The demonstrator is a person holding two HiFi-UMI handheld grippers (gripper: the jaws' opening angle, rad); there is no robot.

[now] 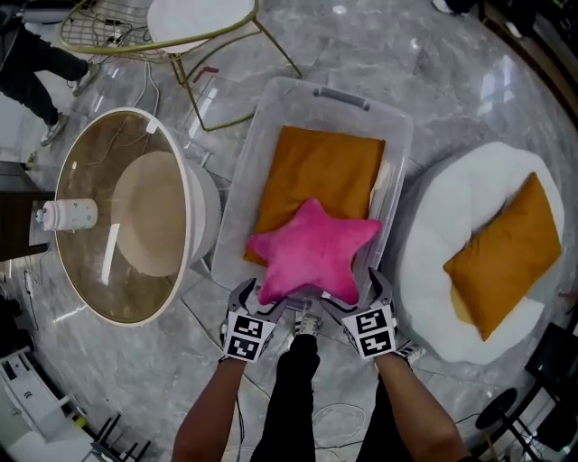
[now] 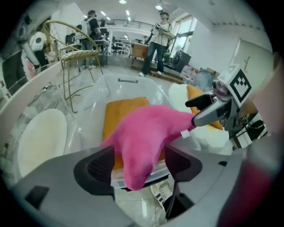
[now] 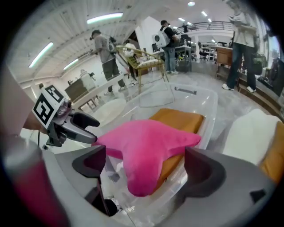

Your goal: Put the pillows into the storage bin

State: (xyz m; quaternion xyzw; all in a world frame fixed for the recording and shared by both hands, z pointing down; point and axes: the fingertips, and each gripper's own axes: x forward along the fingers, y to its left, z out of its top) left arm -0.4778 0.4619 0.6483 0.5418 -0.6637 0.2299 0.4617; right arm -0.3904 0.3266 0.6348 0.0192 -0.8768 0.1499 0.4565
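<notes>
— So, how do the arms sit?

— Both bare forearms (image 1: 212,411) reach forward and down, close together. The left gripper (image 1: 257,302) and right gripper (image 1: 357,296) flank the near end of the bin (image 1: 242,180), marker cubes facing up.

— And the jaws?

— Spread wide on both. A lower point of the star (image 1: 312,253) hangs between each pair, but the pads do not squeeze the plush, so neither gripper clamps it.

— Where does the star lie?

— At the bin's near end, on top of an orange pillow (image 1: 316,167) that lies flat and fills most of the bin. Its two lower points overhang the near rim toward the grippers. It is bright pink, five-pointed and plump, with a small white tag near one point.

— What else is around?

— To the right, just beside the bin, is a white cushion (image 1: 452,198) with a second orange pillow (image 1: 506,253) lying tilted on it. To the left is a round glass-topped table (image 1: 192,217) with a small white jar (image 1: 68,215) on it. Beyond the bin stands a gold wire chair (image 1: 199,18). People (image 2: 159,40) stand well back on the marble floor (image 1: 433,81).

— Anything in the way?

— The person's dark-trousered leg (image 1: 293,388) and a shoe (image 1: 307,323) sit just below the star, between the grippers. The two pillows take up the bin's open top.
</notes>
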